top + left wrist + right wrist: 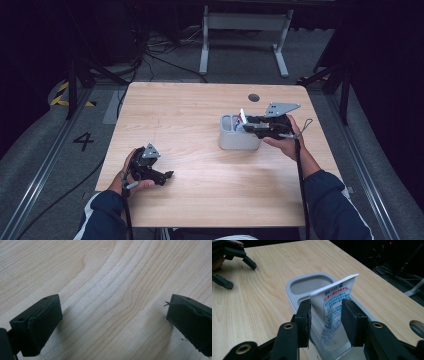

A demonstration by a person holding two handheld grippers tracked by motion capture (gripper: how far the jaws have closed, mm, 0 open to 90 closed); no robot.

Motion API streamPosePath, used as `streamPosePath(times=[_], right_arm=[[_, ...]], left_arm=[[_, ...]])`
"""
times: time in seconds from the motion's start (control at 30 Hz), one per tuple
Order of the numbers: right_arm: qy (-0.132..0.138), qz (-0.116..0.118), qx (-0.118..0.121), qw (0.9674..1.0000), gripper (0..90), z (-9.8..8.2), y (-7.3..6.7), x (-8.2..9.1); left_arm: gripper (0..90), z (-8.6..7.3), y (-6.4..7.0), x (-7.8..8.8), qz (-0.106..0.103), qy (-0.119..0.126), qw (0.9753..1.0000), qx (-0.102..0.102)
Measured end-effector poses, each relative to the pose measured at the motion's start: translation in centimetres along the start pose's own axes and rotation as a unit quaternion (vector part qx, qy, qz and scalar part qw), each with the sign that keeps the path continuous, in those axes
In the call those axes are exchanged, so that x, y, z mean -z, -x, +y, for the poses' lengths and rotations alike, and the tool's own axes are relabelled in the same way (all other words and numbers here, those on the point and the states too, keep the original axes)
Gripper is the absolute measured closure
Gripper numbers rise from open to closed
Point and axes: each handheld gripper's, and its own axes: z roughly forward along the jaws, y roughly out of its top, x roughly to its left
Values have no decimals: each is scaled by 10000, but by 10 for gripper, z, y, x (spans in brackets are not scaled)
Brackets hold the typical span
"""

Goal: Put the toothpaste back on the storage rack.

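Observation:
A grey two-compartment holder stands right of the table's middle. In the right gripper view a white toothpaste tube with blue print stands tilted in the nearer compartment, crimped end up. My right gripper is shut on the tube, one pad against each side edge. The farther compartment of the holder looks empty. In the high view the right gripper sits over the holder's right end, with the tube poking up. My left gripper rests low at the front left; its jaws stand wide open over bare wood.
A round cable hole lies in the table behind the holder. A white table frame and loose cables are on the floor beyond the far edge. The left gripper is seen far off across the wood.

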Motion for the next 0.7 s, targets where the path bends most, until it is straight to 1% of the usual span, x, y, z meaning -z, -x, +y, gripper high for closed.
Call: streamPosePath(times=[0.2, 0.27, 0.37, 0.5, 0.63, 0.7], right_arm=[[-51, -55, 36, 10000, 585, 2, -2, 1], [-91, -98, 88, 9999, 572, 2, -3, 2], [-94, -95, 60, 9999, 562, 3, -4, 3], [-96, -114, 98, 9998, 522, 3, -5, 7], [-224, -229, 170, 9993, 461, 3, -7, 11], [-237, -276, 194, 9992, 434, 3, -8, 15]], left_arm=[[5, 0, 0, 0, -9, 6, 10000, 8], [5, 0, 0, 0, 1, 3, 10000, 5], [5, 0, 0, 0, -8, 6, 10000, 10], [5, 0, 0, 0, 3, 3, 10000, 6], [5, 0, 0, 0, 2, 0, 10000, 4], [5, 0, 0, 0, 2, 3, 10000, 7]])
